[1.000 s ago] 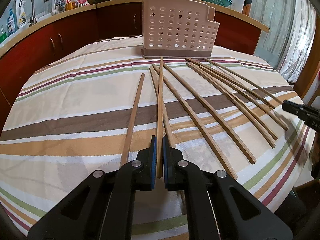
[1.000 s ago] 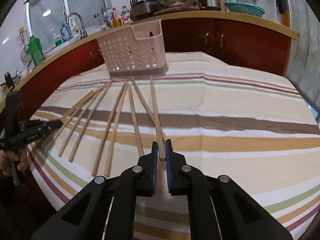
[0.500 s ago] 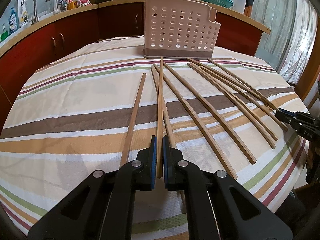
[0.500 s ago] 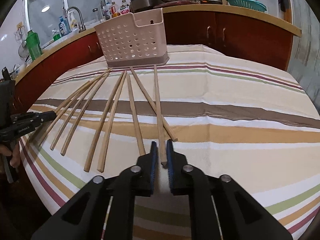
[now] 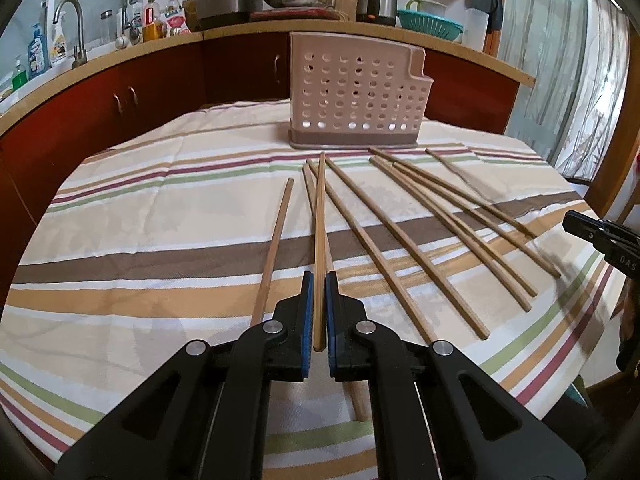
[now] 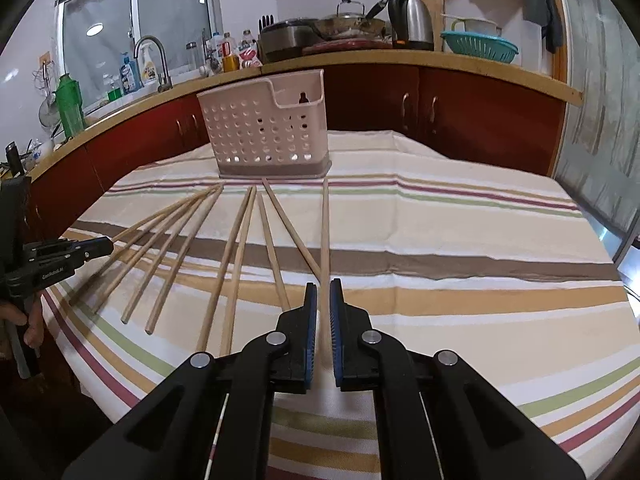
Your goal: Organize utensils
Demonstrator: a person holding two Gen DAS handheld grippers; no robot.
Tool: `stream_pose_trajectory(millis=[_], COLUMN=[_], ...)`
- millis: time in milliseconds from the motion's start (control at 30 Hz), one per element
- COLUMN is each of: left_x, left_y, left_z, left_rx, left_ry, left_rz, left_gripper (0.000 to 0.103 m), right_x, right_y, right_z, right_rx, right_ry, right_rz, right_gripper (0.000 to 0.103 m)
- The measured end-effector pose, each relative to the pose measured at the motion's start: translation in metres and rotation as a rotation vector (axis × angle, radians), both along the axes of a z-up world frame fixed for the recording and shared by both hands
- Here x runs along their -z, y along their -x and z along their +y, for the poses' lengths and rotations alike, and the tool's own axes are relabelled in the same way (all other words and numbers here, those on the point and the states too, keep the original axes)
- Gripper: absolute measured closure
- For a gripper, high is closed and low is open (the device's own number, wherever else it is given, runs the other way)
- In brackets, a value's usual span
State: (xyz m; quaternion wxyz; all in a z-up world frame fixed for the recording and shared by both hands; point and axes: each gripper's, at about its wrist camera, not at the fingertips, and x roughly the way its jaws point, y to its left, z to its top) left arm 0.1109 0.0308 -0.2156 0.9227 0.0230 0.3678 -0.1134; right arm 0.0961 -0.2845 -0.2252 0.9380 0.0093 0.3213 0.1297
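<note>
Several wooden chopsticks lie fanned on the striped tablecloth (image 5: 160, 216) in front of a pale perforated utensil holder (image 5: 356, 96), which stands upright at the far side (image 6: 264, 132). My left gripper (image 5: 319, 280) is shut on the near end of one chopstick (image 5: 320, 216) whose tip points toward the holder's base. My right gripper (image 6: 324, 288) is shut on another chopstick (image 6: 325, 224), its far tip close to the holder's right corner. Each gripper shows at the edge of the other's view: the right gripper (image 5: 600, 236), the left gripper (image 6: 68, 256).
The table's rounded edge drops off close on both sides. Red cabinets under a wooden counter (image 6: 460, 64) curve behind the table, carrying a kettle (image 6: 412, 24), pans, bottles and a teal colander (image 6: 480, 46). A hand (image 6: 30, 320) holds the left gripper's handle.
The right gripper has risen a little and tipped upward with its chopstick, so the holder sits lower in its view. The left gripper has also tipped up slightly, its chopstick still clamped.
</note>
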Motion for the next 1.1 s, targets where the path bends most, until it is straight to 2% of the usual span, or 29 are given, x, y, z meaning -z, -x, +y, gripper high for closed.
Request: stream_pose_trajectory(millis=[133, 300, 400, 433, 600, 633, 700, 1100], left_x=[-0.007, -0.002, 0.002, 0.002, 0.003, 0.003, 0.002, -0.028], left_y=[0.006, 0.007, 0.008, 0.008, 0.008, 0.009, 0.008, 0.019], left_z=[0.0, -0.001, -0.001, -0.001, 0.0, 0.0, 0.0, 0.004], left_rx=[-0.001, -0.002, -0.003, -0.002, -0.003, -0.004, -0.004, -0.035], left_ry=[0.005, 0.005, 0.004, 0.002, 0.006, 0.004, 0.007, 0.027], left_rz=[-0.025, -0.016, -0.007, -0.008, -0.008, -0.009, -0.009, -0.126], left_gripper=[0.097, 0.097, 0.097, 0.097, 0.097, 0.097, 0.097, 0.097], right_x=[-0.009, 0.009, 0.023, 0.026, 0.037, 0.038, 0.036, -0.024], right_y=[0.004, -0.001, -0.004, -0.005, -0.008, -0.008, -0.005, 0.014], right_z=[0.002, 0.004, -0.003, -0.005, -0.004, -0.003, -0.004, -0.002], right_rx=[0.005, 0.024, 0.052, 0.056, 0.051, 0.052, 0.054, 0.06], right_ry=[0.008, 0.045, 0.021, 0.014, 0.026, 0.026, 0.018, -0.004], right_rz=[-0.021, 0.017, 0.056, 0.068, 0.094, 0.094, 0.079, -0.095], right_gripper=[0.096, 0.096, 0.084, 0.083, 0.083, 0.088, 0.095, 0.096])
